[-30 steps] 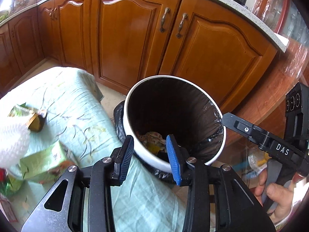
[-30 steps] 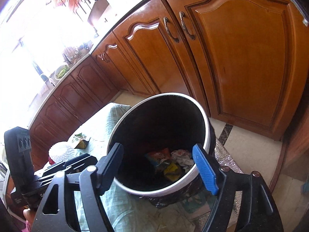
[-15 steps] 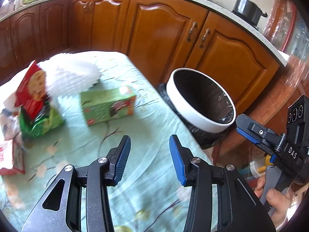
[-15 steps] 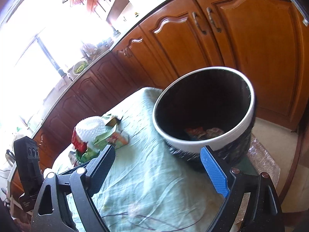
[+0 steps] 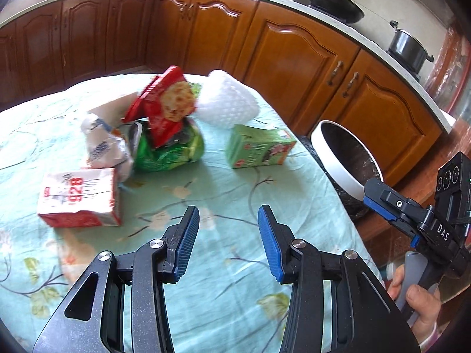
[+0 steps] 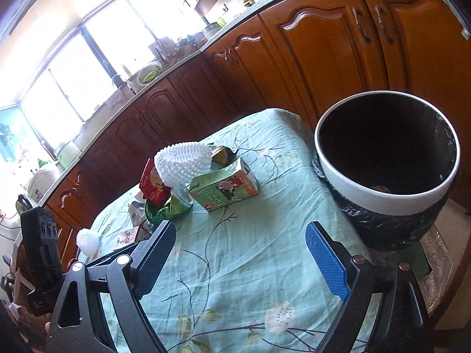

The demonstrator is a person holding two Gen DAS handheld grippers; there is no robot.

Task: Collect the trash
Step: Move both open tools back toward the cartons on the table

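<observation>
Trash lies on a table with a pale green flowered cloth (image 5: 223, 194): a green carton (image 5: 259, 150) (image 6: 225, 189), a white foam net (image 5: 228, 103) (image 6: 182, 161), a red snack bag (image 5: 166, 104) on a green bag (image 5: 169, 150), a crumpled white wrapper (image 5: 103, 144) and a red-and-white carton (image 5: 79, 197). A white-rimmed bin with a black liner (image 5: 341, 164) (image 6: 385, 164) stands past the table's right edge. My left gripper (image 5: 228, 236) hovers open and empty over the cloth, short of the trash. My right gripper (image 6: 241, 256) is wide open and empty, nearer the bin.
Brown wooden cabinets (image 5: 294, 50) run behind the table under a worktop with a wok (image 5: 334, 3) and a pot (image 5: 407, 48). A person's hand (image 5: 418, 303) grips the right gripper's handle at the lower right. A smaller foam net (image 6: 88, 239) lies at the table's far left.
Both grippers swung away from above the bin to over the table. The trash pile has come into the left wrist view, and the bin has shifted to the right in both views.
</observation>
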